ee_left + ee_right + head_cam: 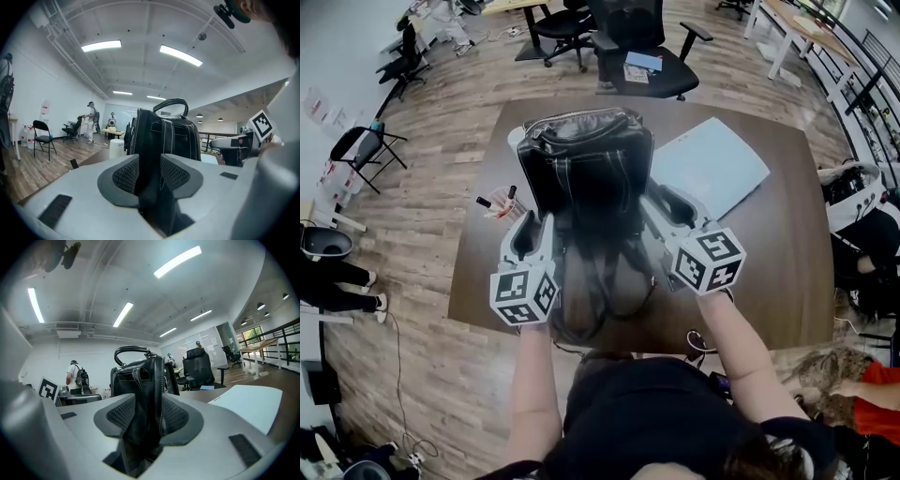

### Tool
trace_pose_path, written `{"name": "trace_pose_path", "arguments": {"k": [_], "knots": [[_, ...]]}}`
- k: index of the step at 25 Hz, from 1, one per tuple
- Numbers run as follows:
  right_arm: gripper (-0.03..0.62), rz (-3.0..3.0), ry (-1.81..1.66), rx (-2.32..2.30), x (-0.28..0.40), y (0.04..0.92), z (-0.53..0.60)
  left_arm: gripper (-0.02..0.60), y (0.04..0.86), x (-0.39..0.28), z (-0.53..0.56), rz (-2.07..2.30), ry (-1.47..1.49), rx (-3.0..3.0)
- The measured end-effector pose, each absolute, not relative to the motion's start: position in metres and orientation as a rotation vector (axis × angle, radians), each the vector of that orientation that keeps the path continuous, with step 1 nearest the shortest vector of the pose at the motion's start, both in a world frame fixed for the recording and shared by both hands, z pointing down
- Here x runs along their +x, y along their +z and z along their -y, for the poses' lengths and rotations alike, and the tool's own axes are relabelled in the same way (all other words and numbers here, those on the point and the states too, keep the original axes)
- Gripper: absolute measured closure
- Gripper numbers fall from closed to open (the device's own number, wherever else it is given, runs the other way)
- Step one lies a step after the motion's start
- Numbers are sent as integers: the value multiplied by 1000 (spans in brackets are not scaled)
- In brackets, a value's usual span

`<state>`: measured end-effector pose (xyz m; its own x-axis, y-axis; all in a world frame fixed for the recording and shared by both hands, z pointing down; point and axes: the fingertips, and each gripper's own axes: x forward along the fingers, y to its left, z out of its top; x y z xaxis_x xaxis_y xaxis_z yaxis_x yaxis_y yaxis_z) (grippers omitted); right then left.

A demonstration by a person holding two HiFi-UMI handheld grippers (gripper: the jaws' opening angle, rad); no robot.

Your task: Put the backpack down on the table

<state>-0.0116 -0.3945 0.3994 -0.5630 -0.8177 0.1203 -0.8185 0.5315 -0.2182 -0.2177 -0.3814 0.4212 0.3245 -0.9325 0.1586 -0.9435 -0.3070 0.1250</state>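
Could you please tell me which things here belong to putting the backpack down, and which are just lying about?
Job in hand: backpack; table; left claw and right claw, each closed on a backpack strap.

Lying about: light blue folder and pens on the table; office chair; folding chair.

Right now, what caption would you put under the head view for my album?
Black backpack upright on the brown table, left gripper and right gripper each pinching a shoulder strap.
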Motion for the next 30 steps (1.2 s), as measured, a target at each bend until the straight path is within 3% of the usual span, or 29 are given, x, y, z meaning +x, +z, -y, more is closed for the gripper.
{"name": "trace_pose_path", "arguments": {"k": [8, 14, 30], "knots": [[463, 2745, 435, 1459, -8, 402, 374, 480, 413, -206, 359, 1707, 64, 2400], [563, 2725, 436, 1512, -6, 402, 366, 528, 410, -205, 347, 1719, 58, 2395], [577, 2668, 503, 1519, 4, 418, 337, 541, 418, -194, 317, 1704, 83, 2361]]}}
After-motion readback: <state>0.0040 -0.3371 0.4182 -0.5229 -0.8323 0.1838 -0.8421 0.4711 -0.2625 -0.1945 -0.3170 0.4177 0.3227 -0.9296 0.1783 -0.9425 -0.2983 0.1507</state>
